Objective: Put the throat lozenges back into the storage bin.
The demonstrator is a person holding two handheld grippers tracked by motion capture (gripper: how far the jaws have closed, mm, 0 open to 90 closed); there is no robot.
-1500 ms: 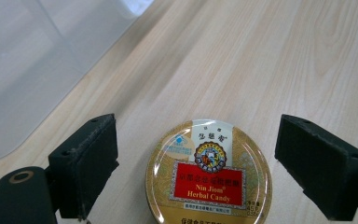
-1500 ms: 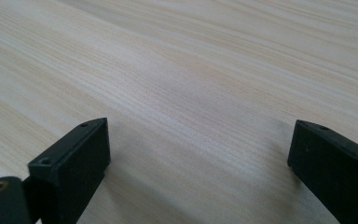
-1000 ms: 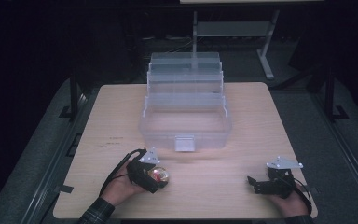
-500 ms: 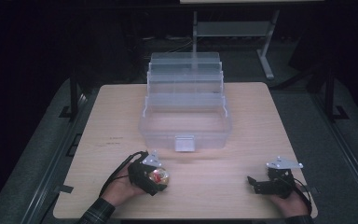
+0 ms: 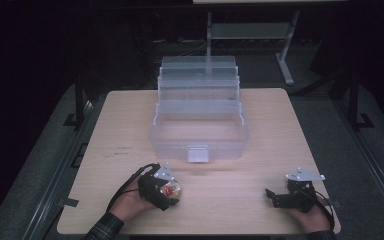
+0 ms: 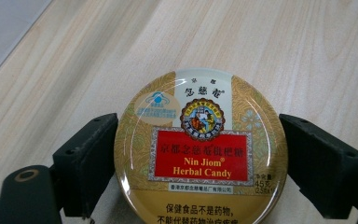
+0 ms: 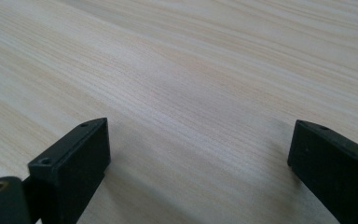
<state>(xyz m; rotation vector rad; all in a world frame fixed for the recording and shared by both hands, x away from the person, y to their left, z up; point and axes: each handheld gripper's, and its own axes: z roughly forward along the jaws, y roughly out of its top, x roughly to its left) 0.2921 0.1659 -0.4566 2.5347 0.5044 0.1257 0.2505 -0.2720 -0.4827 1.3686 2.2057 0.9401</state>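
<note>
While the pale wooden table [image 5: 280, 130] spreads under both grippers, a clear plastic tiered organiser box [image 5: 198, 117] stands on it well ahead of their fingers, its trays stepped back and its front latch facing the person. Nearer the person, the left gripper [image 5: 172, 189] sits low over the tabletop ahead of the left hand [image 5: 130, 200], and the right gripper [image 5: 275, 196] lies well apart from it across the table, ahead of the right hand [image 5: 307, 215].

Between the left gripper's fingers [image 6: 86, 158] sits a round gold Nin Jiom Herbal Candy tin [image 6: 200, 149], lid up with its red label readable; both fingers press against its rim, clenched on it from either side. Its underside appears close to the wood.

Spread wide apart, the right gripper's fingers [image 7: 74, 161] have only bare wood grain between them.
</note>
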